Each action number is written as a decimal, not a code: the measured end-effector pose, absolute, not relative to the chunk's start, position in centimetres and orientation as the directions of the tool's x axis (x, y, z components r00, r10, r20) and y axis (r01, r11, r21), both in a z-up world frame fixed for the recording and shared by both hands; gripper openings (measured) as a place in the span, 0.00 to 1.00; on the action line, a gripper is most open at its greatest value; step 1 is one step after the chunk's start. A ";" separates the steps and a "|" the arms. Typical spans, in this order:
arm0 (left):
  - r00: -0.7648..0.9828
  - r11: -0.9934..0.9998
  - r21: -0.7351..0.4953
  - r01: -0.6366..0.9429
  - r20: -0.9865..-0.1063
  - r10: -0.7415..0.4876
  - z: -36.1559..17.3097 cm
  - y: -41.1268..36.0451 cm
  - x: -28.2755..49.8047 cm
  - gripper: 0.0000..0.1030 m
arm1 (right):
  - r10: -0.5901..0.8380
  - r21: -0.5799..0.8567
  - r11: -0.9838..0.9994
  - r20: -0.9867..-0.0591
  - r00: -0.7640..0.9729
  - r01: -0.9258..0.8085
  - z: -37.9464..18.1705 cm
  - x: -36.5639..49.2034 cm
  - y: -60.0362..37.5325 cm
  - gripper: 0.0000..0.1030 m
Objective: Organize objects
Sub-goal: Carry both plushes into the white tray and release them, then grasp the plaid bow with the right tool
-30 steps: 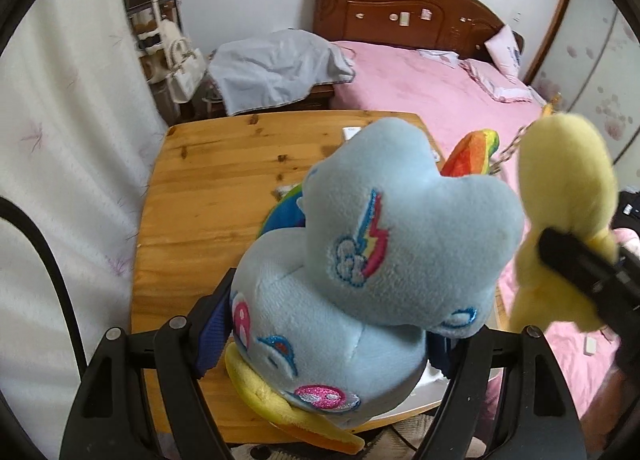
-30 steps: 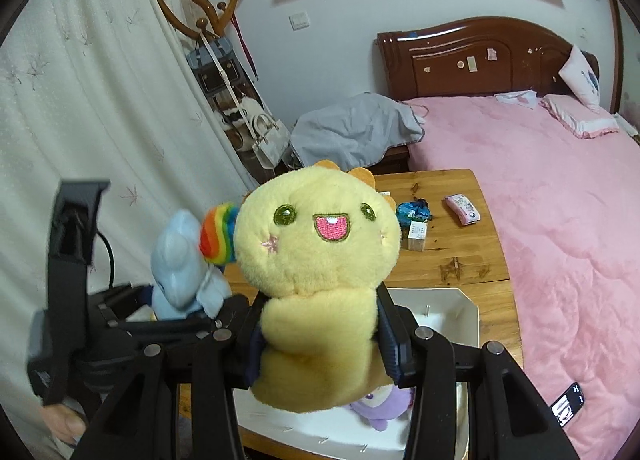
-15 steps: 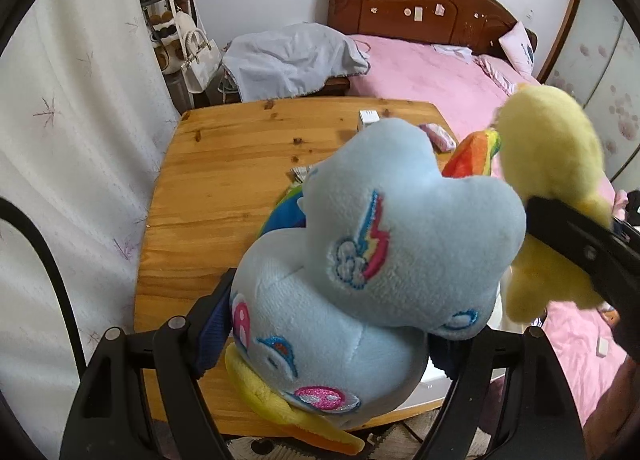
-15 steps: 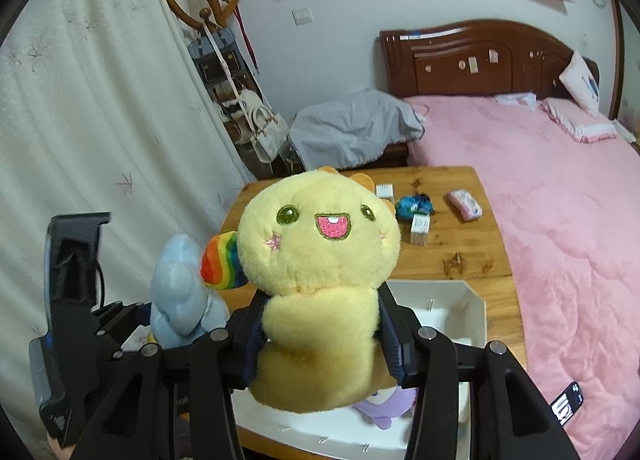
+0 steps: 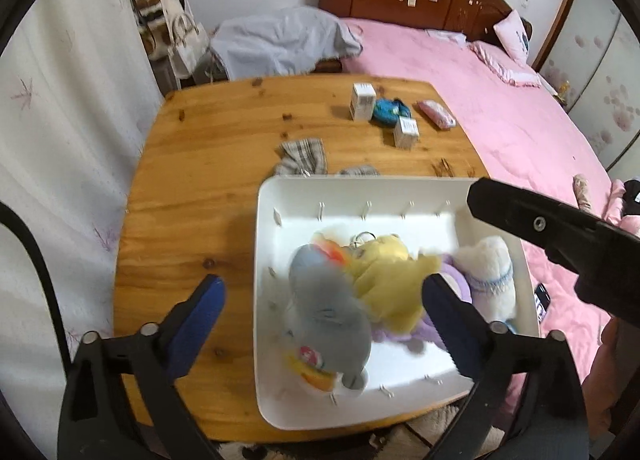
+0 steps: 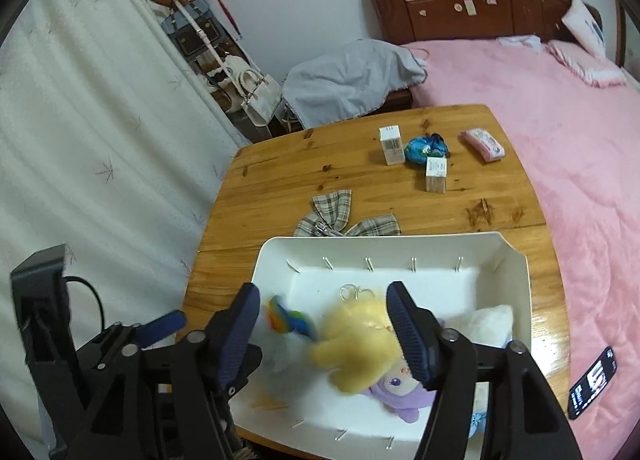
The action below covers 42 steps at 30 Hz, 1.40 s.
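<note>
White plastic tray (image 5: 276,196) on wooden surface (image 5: 200,164), left wrist view. Left tongs (image 5: 322,310) spread wide above tray, blue pads empty. Blue pony plush (image 5: 326,308) lying in tray, motion-blurred, touching yellow plush (image 5: 386,272) beside it. Purple plush (image 5: 460,284) partly hidden under yellow one; white plush (image 5: 490,272) against right wall of tray. Metal key ring (image 5: 362,237) at head of yellow plush. Plaid fabric bow (image 5: 304,156) just beyond far rim of tray. Two small boxes (image 5: 363,100), blue wrapped item (image 5: 388,111) and pink packet (image 5: 436,114) grouped farther back on surface. Black body of right device (image 5: 560,228) crossing right side of view over tray. Pink bed (image 5: 500,108) beyond.

Right wrist view: right tongs (image 6: 322,334) spread wide over tray (image 6: 516,276), nothing between pads. Yellow plush (image 6: 356,348) blurred below tongs, inside tray, lying over purple plush (image 6: 394,392). Rainbow tail of blue pony plush (image 6: 288,320) visible at left; body largely hidden. White plush (image 6: 490,324) at right of tray. Plaid fabric bow (image 6: 340,216) touching far rim. Dark phone (image 6: 592,382) beside surface edge, at lower right; resting place cannot be determined. Left device (image 6: 120,344) at lower left.
</note>
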<state>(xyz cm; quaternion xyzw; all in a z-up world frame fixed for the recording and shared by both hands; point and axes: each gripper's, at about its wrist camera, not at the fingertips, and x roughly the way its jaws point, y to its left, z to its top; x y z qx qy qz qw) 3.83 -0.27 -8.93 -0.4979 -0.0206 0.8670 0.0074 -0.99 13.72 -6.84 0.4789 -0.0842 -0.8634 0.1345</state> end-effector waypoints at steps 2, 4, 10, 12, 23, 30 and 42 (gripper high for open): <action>-0.508 -0.999 -0.033 0.010 -0.861 0.023 -9.1 -0.3 3.6 0.97 | -0.321 0.288 -0.947 -0.801 -0.505 0.144 -6.9 -1.0 13.9 0.66; -0.502 -0.999 -0.040 0.012 -0.864 0.028 -9.3 -0.3 3.3 0.97 | -0.317 0.288 -0.948 -0.796 -0.515 0.138 -6.8 -0.9 14.0 0.66; -0.502 -0.996 -0.084 0.033 -0.863 0.056 -9.3 -0.9 3.1 0.97 | -0.297 0.246 -0.955 -0.782 -0.547 0.167 -6.0 -0.4 13.4 0.66; -0.508 -0.994 -0.098 0.038 -0.859 0.065 -9.2 -1.1 3.2 0.97 | -0.296 0.235 -0.955 -0.780 -0.551 0.181 -5.9 -0.2 13.1 0.66; -0.493 -0.991 -0.126 0.034 -0.865 0.093 -9.5 -0.6 3.4 0.97 | -0.316 0.245 -0.948 -0.776 -0.545 0.201 -5.9 -0.1 12.9 0.66; -0.481 -0.993 -0.118 0.029 -0.872 0.089 -9.8 -0.1 3.4 0.97 | -0.317 0.249 -0.948 -0.778 -0.542 0.197 -6.2 -0.2 13.2 0.66; -0.489 -0.995 -0.089 0.049 -0.871 0.054 -8.6 -1.5 2.1 0.97 | -0.309 0.252 -0.951 -0.786 -0.535 0.179 -6.8 -1.5 14.9 0.66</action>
